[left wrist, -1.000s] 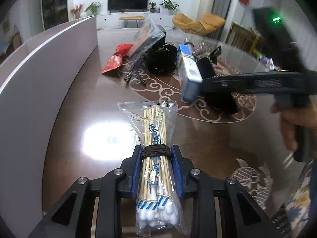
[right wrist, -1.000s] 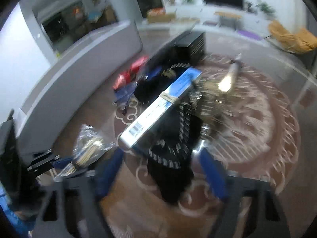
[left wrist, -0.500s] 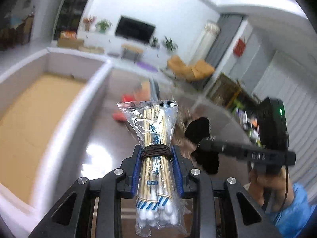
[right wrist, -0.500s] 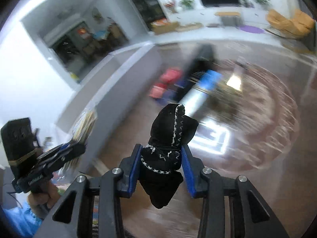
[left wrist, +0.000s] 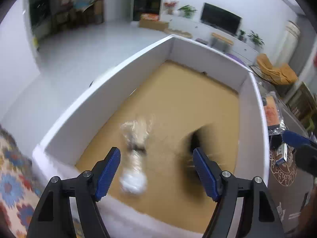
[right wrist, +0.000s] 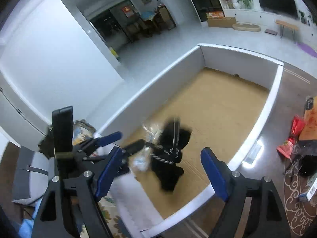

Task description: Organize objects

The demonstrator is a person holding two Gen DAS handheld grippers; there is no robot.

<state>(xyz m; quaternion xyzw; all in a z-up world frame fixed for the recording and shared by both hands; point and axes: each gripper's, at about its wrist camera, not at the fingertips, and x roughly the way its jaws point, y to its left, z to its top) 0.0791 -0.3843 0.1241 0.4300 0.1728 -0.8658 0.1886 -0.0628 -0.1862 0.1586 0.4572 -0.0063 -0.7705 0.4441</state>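
Left wrist view alone shows the swab pack (left wrist: 134, 158) whole, blurred, between the spread jaws of the left gripper (left wrist: 156, 173) over the box (left wrist: 255, 107) floor. In the right wrist view the pack is largely hidden behind a black pouch (right wrist: 170, 154) with white stitching, which is seen smeared between the wide-open right gripper (right wrist: 161, 174). Whether either item rests on the cardboard floor cannot be told.

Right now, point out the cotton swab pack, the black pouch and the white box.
cotton swab pack (left wrist: 133, 182): left wrist view, white tips.
black pouch (right wrist: 168, 164): right wrist view, body.
white box (left wrist: 255, 107): left wrist view, right wall.
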